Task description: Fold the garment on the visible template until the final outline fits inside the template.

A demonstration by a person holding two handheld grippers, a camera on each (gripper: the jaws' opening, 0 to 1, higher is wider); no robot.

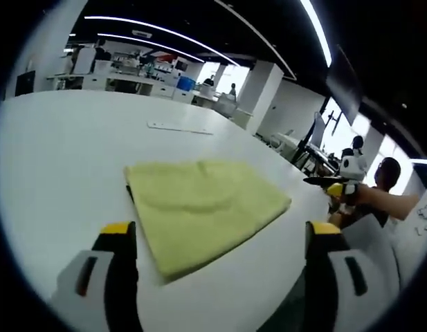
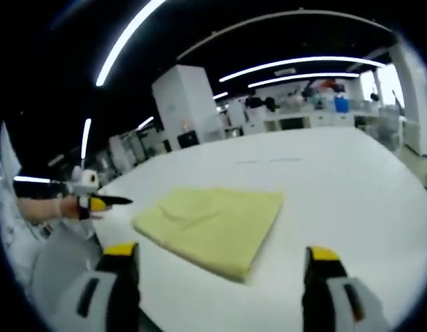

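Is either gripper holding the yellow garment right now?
No. In the left gripper view the folded yellow garment lies flat on the white table, ahead of the open left gripper, untouched.

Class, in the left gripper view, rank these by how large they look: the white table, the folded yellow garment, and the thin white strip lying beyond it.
1. white table
2. folded yellow garment
3. thin white strip, which lies farther from the camera, so its true size against the garment is unsure.

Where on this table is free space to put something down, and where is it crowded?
The white table is bare left of the folded yellow garment and beyond it, up to the thin white strip. Crowded: the near edge, where both open tools hover.
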